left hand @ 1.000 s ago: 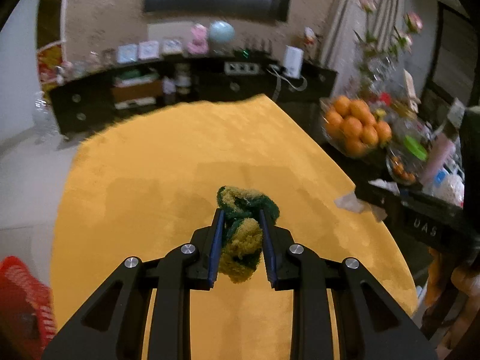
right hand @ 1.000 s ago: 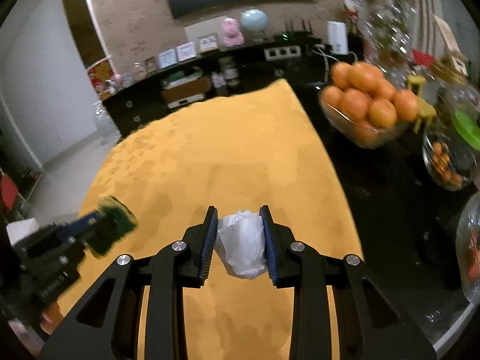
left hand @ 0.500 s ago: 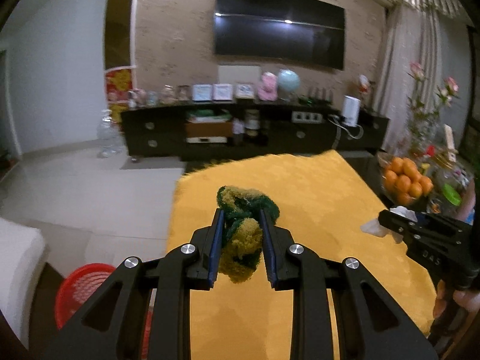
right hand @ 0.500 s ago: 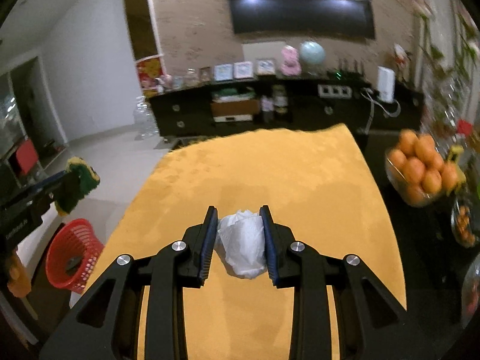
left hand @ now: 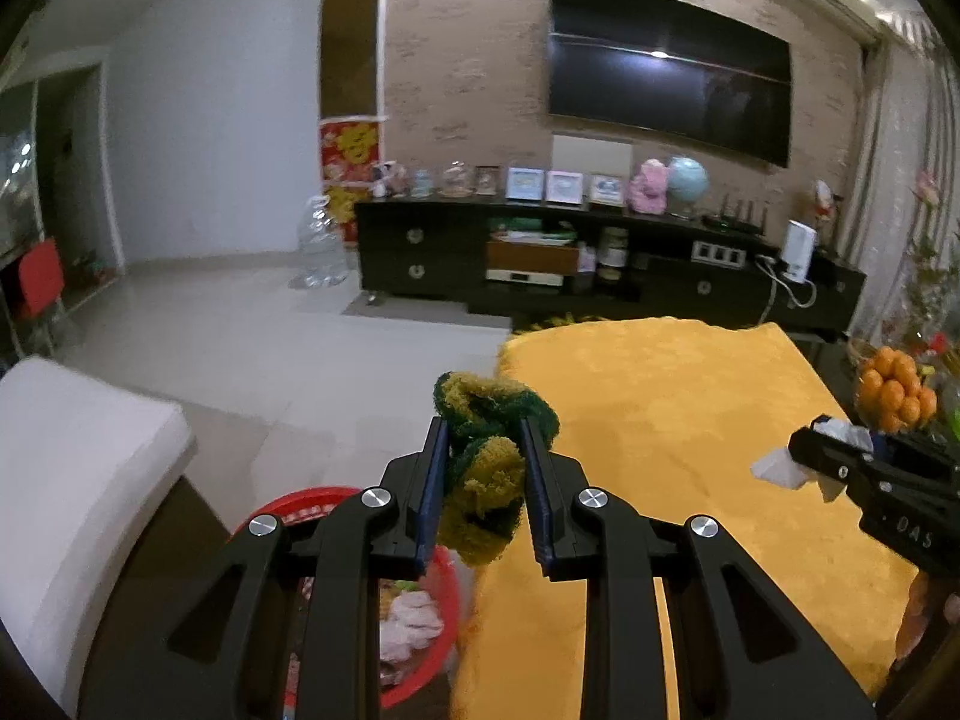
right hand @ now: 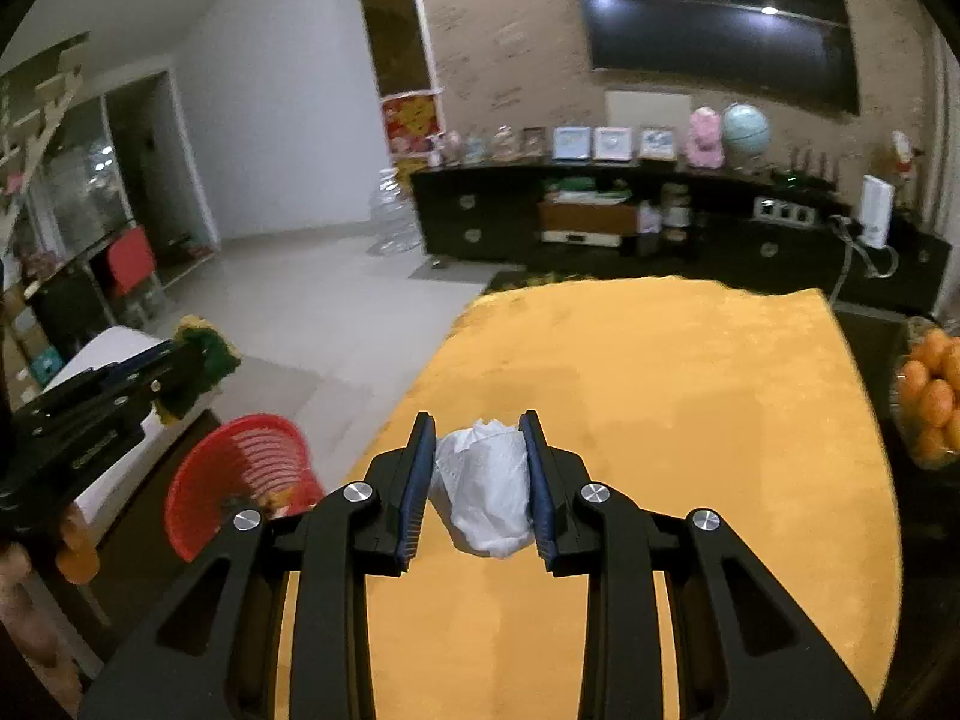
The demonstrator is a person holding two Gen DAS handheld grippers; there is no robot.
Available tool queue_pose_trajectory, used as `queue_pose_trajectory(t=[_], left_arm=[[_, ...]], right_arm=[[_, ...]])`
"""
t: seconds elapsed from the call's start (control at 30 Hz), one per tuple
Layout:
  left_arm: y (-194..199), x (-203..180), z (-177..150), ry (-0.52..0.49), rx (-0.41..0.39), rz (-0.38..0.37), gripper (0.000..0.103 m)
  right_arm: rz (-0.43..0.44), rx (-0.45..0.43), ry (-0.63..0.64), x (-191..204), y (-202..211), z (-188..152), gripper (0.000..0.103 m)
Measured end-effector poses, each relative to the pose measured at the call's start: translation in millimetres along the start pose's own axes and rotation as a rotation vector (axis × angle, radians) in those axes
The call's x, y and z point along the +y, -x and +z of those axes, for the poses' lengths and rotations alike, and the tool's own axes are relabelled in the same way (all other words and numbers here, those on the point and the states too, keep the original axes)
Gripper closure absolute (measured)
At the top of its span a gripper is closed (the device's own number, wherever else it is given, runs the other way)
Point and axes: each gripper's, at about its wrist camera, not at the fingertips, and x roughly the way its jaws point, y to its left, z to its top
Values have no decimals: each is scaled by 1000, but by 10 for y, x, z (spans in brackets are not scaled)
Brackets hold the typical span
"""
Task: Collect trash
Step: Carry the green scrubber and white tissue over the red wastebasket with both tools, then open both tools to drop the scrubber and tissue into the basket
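Here, the left gripper [left hand: 483, 474] pinches a fuzzy green-and-yellow yarn wad [left hand: 486, 462] at frame centre, above the red plastic basket [left hand: 420, 654] at lower left. The right gripper [right hand: 480, 480] clamps a crumpled white tissue [right hand: 486, 489] over the yellow tablecloth [right hand: 690, 420].

The only lettering that can be made out stands on the black plastic body of the right gripper [left hand: 780, 468], seen at the right edge of the left wrist view: pale raised characters that seem to read "DAS", though blur and the slant leave the first letter unsure. The red and yellow paper poster [left hand: 349, 151] on the wall bears large yellow characters too blurred to read.
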Motion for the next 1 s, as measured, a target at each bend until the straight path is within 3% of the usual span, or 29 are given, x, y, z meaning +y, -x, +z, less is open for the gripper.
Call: queue_pose_trajectory(t=[0.33, 0.6, 0.8, 1.0], left_arm=[[27, 496, -31, 69, 14, 60, 80], [11, 831, -125, 111, 43, 119, 80], [-127, 1086, -277, 147, 112, 164, 80], [-353, 1375, -464, 211, 211, 185, 80]], right_arm=[[138, 86, 44, 583, -370, 119, 74], [255, 93, 152, 1094, -556, 466, 74], [352, 124, 196, 1388, -801, 414, 74], [389, 236, 196, 1584, -1219, 228, 74]])
